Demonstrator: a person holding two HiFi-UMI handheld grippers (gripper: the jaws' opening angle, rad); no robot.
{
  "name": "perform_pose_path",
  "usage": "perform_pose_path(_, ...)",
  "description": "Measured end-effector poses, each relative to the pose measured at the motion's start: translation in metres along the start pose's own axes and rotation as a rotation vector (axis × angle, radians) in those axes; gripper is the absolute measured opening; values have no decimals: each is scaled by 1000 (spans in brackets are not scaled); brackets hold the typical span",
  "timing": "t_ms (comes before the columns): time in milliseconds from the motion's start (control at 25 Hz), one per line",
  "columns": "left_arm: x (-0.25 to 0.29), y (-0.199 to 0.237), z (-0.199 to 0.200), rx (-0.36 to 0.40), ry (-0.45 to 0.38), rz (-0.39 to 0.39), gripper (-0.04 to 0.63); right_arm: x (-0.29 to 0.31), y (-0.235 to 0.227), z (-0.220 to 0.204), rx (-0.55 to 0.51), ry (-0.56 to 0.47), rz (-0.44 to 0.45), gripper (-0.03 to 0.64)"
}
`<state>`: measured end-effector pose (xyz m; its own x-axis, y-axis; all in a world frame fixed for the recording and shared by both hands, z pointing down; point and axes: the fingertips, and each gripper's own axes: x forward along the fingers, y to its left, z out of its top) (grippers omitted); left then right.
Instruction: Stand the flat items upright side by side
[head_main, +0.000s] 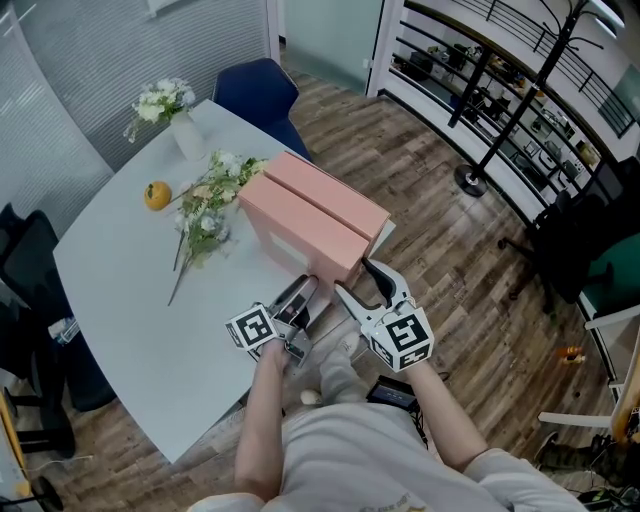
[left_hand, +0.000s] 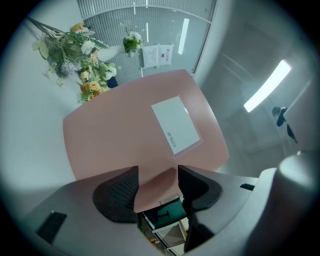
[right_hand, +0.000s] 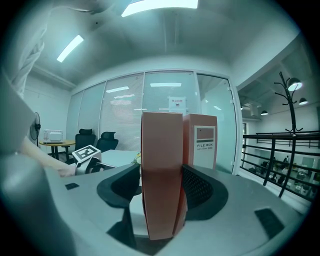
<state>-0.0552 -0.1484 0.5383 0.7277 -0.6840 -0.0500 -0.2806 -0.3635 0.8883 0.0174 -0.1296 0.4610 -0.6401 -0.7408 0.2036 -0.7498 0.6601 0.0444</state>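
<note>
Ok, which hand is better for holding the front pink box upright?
Probably the right gripper: its jaws clamp the near file box squarely across its upright narrow end. The left gripper only pinches a corner.

Two boxes stand upright side by side on the table (head_main: 130, 290), near its right edge: left box (head_main: 295, 225), with right box (head_main: 335, 190) just beside it. Loose flowers (head_main: 208, 210) lie on the table left of the boxes, with an orange (head_main: 157, 195) further left. A vase (head_main: 186, 135) stands behind them at the far end. One chair (head_main: 255, 90) is behind the table and a second chair (head_main: 25, 260) is at its left. A coat stand (head_main: 500, 130) is on the floor to the right, with shelves (head_main: 520, 90) behind it. The left gripper (head_main: 300, 298) is over the near table edge with a left box edge between its jaws. The right gripper (head_main: 355, 278) is right of it, jaws either side of the left box's near end.
</note>
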Motion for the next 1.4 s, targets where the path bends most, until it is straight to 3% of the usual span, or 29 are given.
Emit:
perform_pose_path(200, -4, -5, 1, 23, -3, 5, 233, -5, 1, -4, 11, 2, -6, 268)
perform_pose_path(400, -8, -11, -5, 120, 28, 51, 233, -15, 0, -6, 50, -4, -16, 268)
perform_pose_path(560, -12, -23, -6, 252, 38, 95, 232, -25, -4, -9, 141, -17, -44, 266)
perform_pose_path(720, -17, -36, -6, 364, 40, 148, 207, -37, -2, -8, 226, -51, -40, 202)
perform_pose_path(920, -28, -58, 3, 593, 31, 254, 125, -53, -6, -7, 295, -75, -48, 88)
perform_pose_path(1120, -37, -83, 14, 680, -18, 284, 27, -59, -2, -14, 244, 2, -94, 18)
perform_pose_path(1400, -49, -94, 8, 740, -18, 331, 8, -71, -3, -16, 200, 42, -182, 17)
